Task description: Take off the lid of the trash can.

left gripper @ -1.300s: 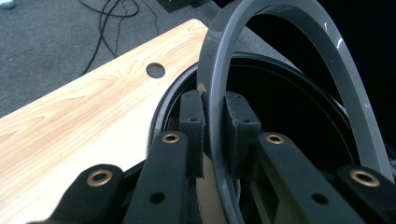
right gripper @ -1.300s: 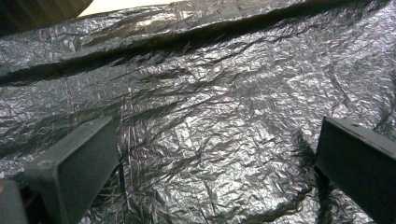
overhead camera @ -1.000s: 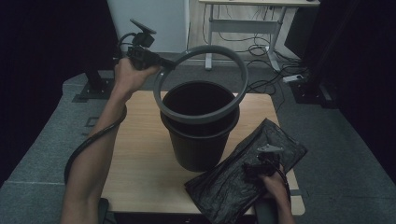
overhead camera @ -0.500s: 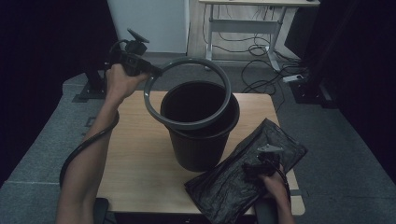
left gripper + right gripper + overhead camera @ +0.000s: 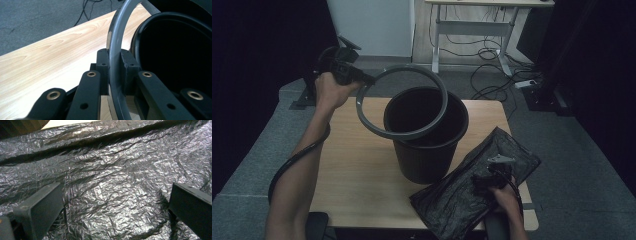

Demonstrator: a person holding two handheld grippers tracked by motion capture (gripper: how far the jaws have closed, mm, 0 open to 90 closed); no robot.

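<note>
One grey ring (image 5: 404, 102), one black bin (image 5: 427, 132), one black plastic bag (image 5: 472, 187), one wooden table (image 5: 347, 165), and two grippers, one in each hand.

At the left of the high view, the person's left forearm stretches up from the bottom edge and beyond the table's far left corner, wrist raised. The left gripper (image 5: 343, 69) in that hand is clamped on the ring's rim; the left gripper view shows both black pads pressed flat against the grey band (image 5: 115, 62), one on each side. The ring hangs tilted in the air, its far side higher, partly over the bin's open mouth and partly off to the bin's left.

The bin stands upright near the middle of the table.

At the right, the bag lies crumpled and flat on the table's near right corner, just beside the bin's base. The right hand (image 5: 507, 197) rests low over it, and the right gripper (image 5: 492, 175) points down at the plastic (image 5: 112, 185), jaws standing wide apart with nothing pinched.

No readable writing or labels anywhere
</note>
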